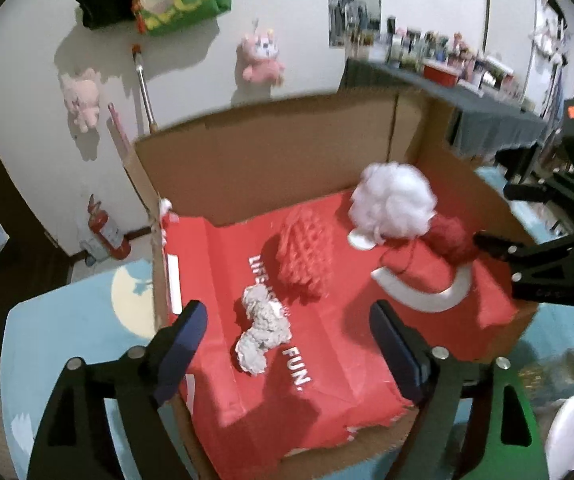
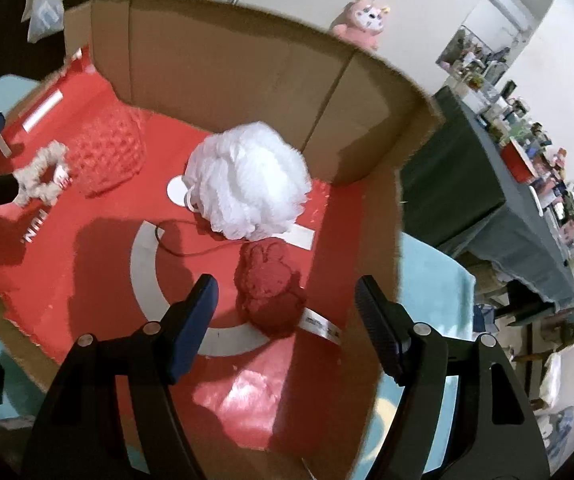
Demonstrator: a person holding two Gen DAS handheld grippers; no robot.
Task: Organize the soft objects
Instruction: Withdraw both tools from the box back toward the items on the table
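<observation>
A cardboard box (image 1: 287,156) lined with red paper holds the soft things. A white scrunchie (image 1: 263,332) lies on the liner below my left gripper (image 1: 287,316), which is open and holds nothing. Behind the scrunchie sits a pink knitted piece (image 1: 307,256). A white mesh puff (image 2: 247,184) rests toward the far wall of the box (image 2: 227,60). In front of the puff lies a dark red yarn ball (image 2: 271,284) with a white label. My right gripper (image 2: 287,292) hovers over the ball, open, its pads clear of it. The scrunchie (image 2: 41,176) shows at far left.
The box stands on a light blue cloth (image 1: 67,340). A dark-covered table (image 1: 487,120) crowded with small items runs along the right. Pink plush toys (image 1: 261,56) hang on the white wall. A red fire extinguisher (image 1: 107,232) stands on the floor at left.
</observation>
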